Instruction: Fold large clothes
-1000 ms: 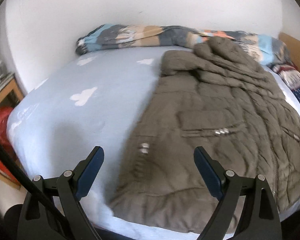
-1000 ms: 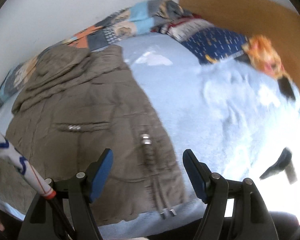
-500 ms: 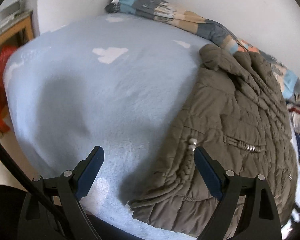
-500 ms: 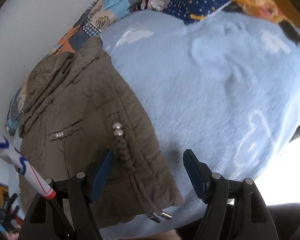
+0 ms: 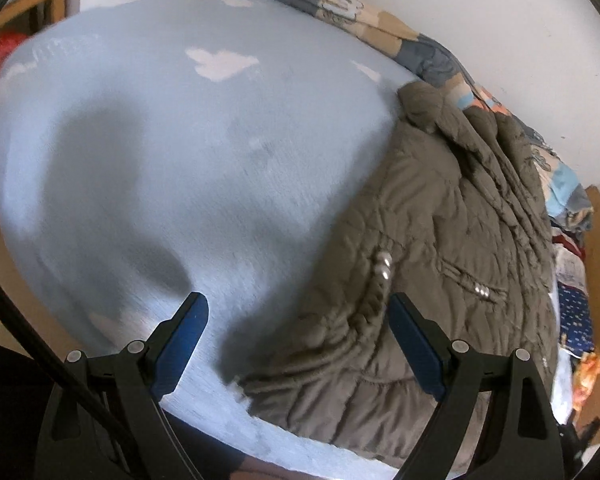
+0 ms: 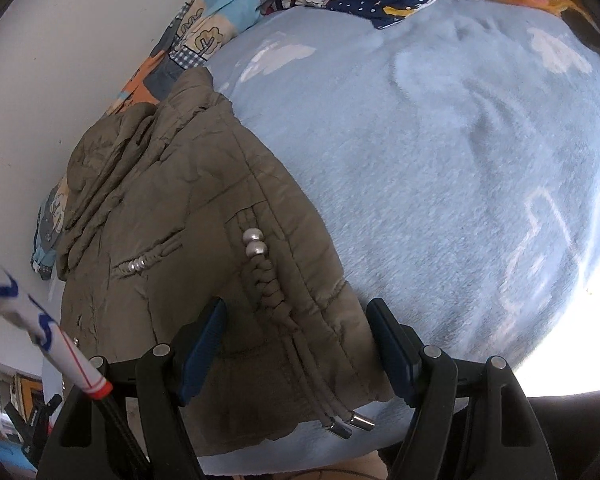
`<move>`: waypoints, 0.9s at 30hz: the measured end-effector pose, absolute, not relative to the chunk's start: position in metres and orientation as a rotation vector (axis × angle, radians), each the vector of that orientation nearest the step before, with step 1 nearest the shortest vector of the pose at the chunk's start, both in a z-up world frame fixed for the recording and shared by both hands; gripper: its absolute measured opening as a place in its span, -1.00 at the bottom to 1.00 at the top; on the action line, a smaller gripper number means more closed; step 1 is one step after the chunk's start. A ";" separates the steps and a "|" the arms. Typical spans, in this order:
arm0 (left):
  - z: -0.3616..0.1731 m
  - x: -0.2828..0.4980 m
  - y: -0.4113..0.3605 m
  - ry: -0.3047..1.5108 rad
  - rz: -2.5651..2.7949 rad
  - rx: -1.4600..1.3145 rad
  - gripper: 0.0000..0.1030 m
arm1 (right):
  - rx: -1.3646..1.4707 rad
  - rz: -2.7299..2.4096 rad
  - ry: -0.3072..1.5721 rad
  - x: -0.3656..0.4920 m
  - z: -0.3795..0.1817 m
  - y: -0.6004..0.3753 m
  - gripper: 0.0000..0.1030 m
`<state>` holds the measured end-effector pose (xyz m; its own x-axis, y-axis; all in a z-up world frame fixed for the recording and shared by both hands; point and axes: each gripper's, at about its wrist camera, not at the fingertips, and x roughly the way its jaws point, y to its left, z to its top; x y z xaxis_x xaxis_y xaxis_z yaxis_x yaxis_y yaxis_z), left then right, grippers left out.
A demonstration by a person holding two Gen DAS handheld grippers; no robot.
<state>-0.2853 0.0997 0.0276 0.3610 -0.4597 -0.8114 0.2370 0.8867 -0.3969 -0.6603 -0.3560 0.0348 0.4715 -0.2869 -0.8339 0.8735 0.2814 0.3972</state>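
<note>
Left tongs (image 5: 296,344) spread wide above olive padded jacket (image 5: 432,264) hem corner on blue blanket (image 5: 172,168).

soft daylight, blown-out glare lower right, fisheye-warped edges, slight blur.

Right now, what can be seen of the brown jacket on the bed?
The brown jacket is olive-brown, quilted and puffy, its shell wrinkled. It lies flat on the light blue blanket, hem toward the cameras, bunched hood or collar toward the patterned quilt by the wall. Braided cords with silver beads trim the front, and drawcords with metal tips trail off the hem. The right gripper and left gripper hang open over opposite hem corners; contact cannot be judged.
</note>
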 end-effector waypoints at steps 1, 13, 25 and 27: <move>0.025 -0.286 0.100 1.127 -0.462 -0.234 0.75 | 0.995 -0.880 0.710 -0.662 0.035 -0.356 0.49; 0.009 -0.312 0.087 1.174 -0.510 -0.202 0.61 | 1.013 -0.883 0.710 -0.661 0.032 -0.359 0.49; 0.017 -0.327 0.068 1.132 -0.613 -0.198 0.16 | 1.077 -0.837 0.706 -0.663 0.022 -0.357 0.37; 0.021 -0.330 0.066 1.105 -0.627 -0.190 0.05 | 1.079 -0.804 0.707 -0.660 0.023 -0.353 0.18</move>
